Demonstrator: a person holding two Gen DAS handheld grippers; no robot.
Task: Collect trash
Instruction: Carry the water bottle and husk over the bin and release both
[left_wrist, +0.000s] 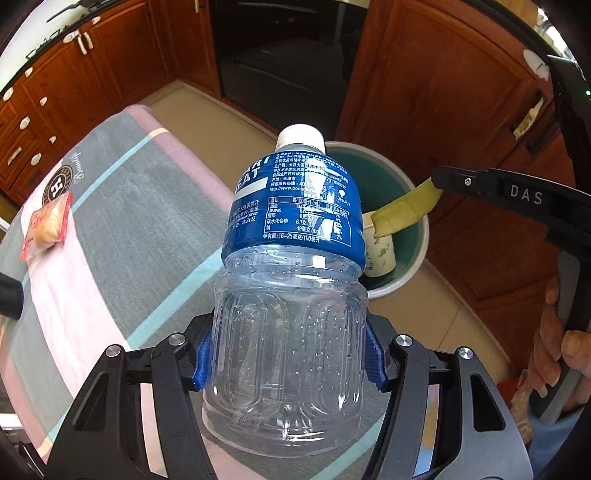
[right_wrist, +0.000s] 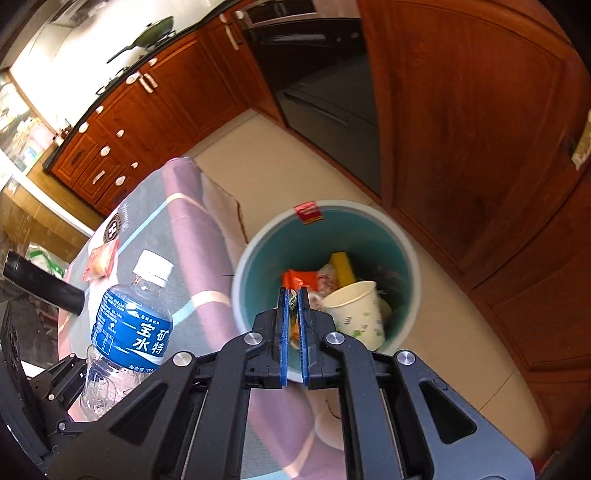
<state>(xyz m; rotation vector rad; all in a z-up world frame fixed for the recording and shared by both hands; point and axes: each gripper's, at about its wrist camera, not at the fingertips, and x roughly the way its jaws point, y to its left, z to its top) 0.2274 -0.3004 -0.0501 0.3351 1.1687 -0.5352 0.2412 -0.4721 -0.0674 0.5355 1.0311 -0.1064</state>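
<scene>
From the left wrist, the clear bottle (left_wrist: 291, 258) clamped in the left gripper (left_wrist: 290, 354) hides much of the bin (left_wrist: 402, 284), where only a paper cup (left_wrist: 380, 251) shows; the right gripper (left_wrist: 443, 181) pinches a yellowish peel (left_wrist: 404, 210) over the bin, and a snack packet (left_wrist: 46, 225) lies on the tablecloth (left_wrist: 129, 221).

From the right wrist, the closed blue pads (right_wrist: 284, 332) nearly hide the scrap they hold, while the bin (right_wrist: 243, 266) below holds the cup (right_wrist: 358, 310), wrappers (right_wrist: 299, 278) and something yellow (right_wrist: 341, 264).

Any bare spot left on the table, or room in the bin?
Table: bare striped cloth between the snack packet and the bottle. Bin: crowded on the paper cup side with wrappers; its teal wall nearest the table is clear.
</scene>
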